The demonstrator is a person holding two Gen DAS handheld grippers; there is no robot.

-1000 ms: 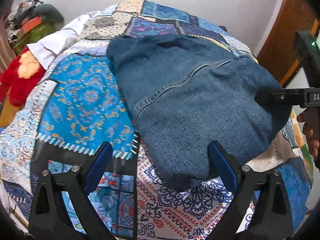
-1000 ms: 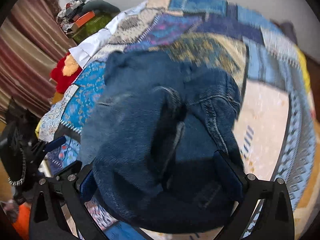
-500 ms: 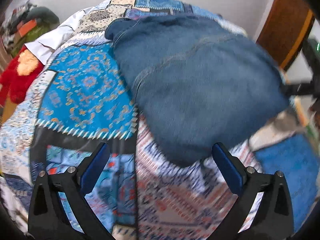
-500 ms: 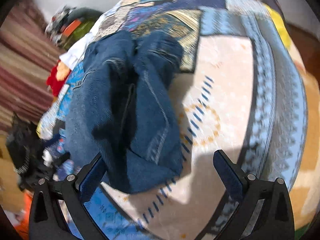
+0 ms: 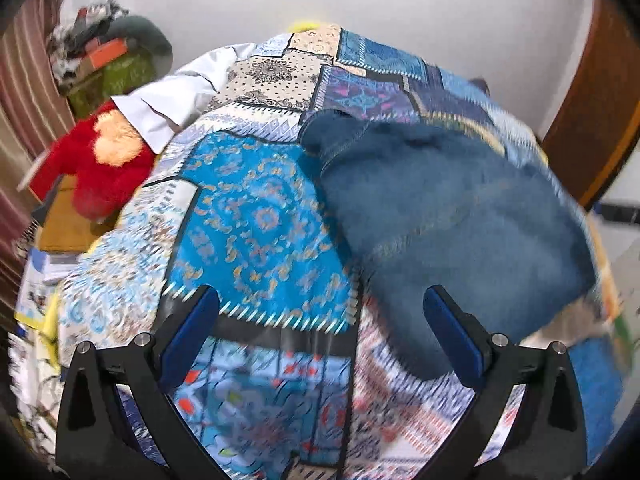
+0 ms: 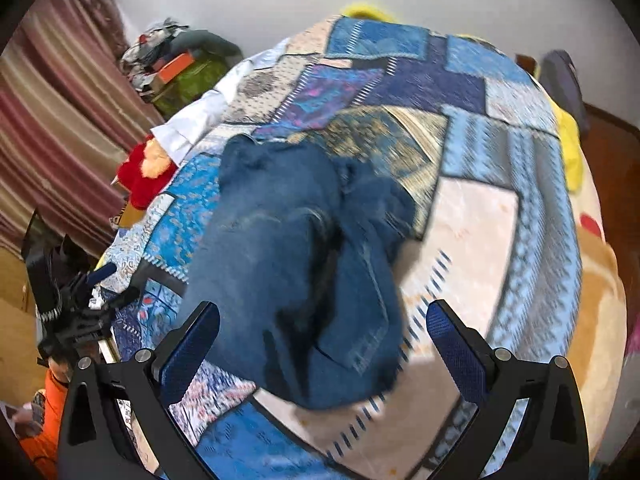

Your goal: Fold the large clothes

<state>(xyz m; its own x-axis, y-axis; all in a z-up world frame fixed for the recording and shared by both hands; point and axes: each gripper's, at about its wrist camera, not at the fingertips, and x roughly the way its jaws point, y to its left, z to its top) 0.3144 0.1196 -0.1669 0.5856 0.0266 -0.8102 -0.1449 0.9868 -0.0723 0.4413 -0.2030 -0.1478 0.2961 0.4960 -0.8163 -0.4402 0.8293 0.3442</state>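
Observation:
Folded blue jeans [image 5: 448, 216] lie on the patchwork bedspread [image 5: 256, 220], right of centre in the left wrist view. My left gripper [image 5: 320, 332] is open and empty, above the bedspread just left of the jeans' near end. In the right wrist view the jeans [image 6: 296, 276] lie in a thick folded bundle in the middle. My right gripper [image 6: 324, 340] is open and empty, held just short of their near edge. The left gripper also shows in the right wrist view [image 6: 104, 284] at the bed's left edge.
A red plush toy [image 5: 96, 168] and a white cloth [image 5: 176, 100] lie at the bed's far left. A pile of clothes and boxes [image 5: 108, 56] stands by the striped curtain [image 6: 60, 120]. A wooden door [image 5: 592, 112] is on the right. A yellow cloth [image 6: 568, 144] lies at the bed's far right.
My right gripper has let go of the jeans and pulled back; the bundle now lies flat. My left gripper has drawn back and tilted up, showing more wall.

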